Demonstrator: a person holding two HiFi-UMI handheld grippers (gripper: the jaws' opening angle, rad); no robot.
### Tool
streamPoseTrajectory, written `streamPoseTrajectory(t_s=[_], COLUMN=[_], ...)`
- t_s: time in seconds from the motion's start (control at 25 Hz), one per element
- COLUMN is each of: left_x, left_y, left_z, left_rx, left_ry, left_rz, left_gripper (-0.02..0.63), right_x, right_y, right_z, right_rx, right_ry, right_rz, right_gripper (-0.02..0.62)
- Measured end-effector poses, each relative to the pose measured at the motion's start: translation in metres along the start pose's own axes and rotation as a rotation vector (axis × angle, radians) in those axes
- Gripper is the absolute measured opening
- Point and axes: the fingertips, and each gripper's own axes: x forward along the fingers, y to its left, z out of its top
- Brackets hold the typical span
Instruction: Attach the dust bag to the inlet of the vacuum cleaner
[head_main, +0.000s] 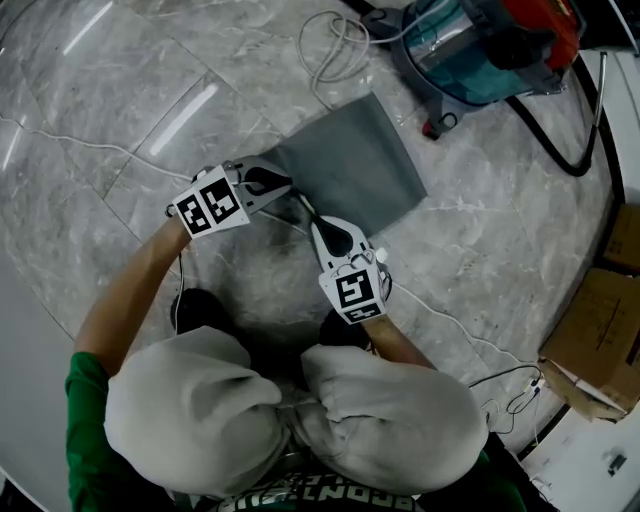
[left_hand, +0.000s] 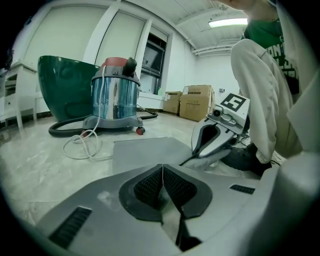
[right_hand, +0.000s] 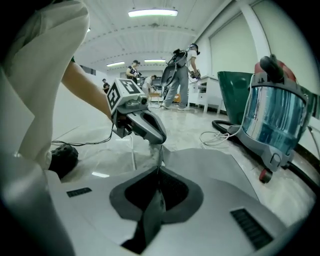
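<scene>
Crouched on a marble floor (head_main: 110, 110), a person has the left tongs (head_main: 286, 184) clenched on the near corner of the grey dust bag (head_main: 350, 165), and the right tongs (head_main: 304, 206) clenched on its edge just beside. The bag lies flat, and the vacuum cleaner (head_main: 480, 45) stands apart at one o'clock, so attachment looks barely begun. Shirt lettering is cut off; no brand is legible.
</scene>
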Motion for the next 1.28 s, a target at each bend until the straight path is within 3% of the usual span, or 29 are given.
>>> streamPoseTrajectory(t_s=[0.24,0.48,0.64,1.0,1.28], left_x=[0.003,0.007,0.008,0.01,0.021], left_y=[-0.013,-0.024,-0.029,-0.04,-0.045], left_z=[-0.013,-0.017,-0.019,-0.022,-0.026], left_rx=[0.064,0.248,0.326,0.332,0.473], left_ry=[0.052,0.145,0.192,0.278,0.418], left_rz=[-0.064,-0.133,-0.164,-0.23,-0.281], left_gripper=[0.005,0.005,0.005,0.005,0.005], right_x=[0.0,0.0,0.0,-0.002,0.005], right_y=[0.002,0.011,0.014,0.003,0.003], right_z=[0.001,-0.004,-0.007,-0.012,-0.011], right_rx=[-0.035,-0.158,-0.223,-0.147,-0.152], right_ry=[-0.003,0.019,0.009,-0.023,-0.017], right_rz=[0.048,0.092,0.124,0.139,0.15], right_gripper=[0.017,0.018,0.02,0.018,0.018])
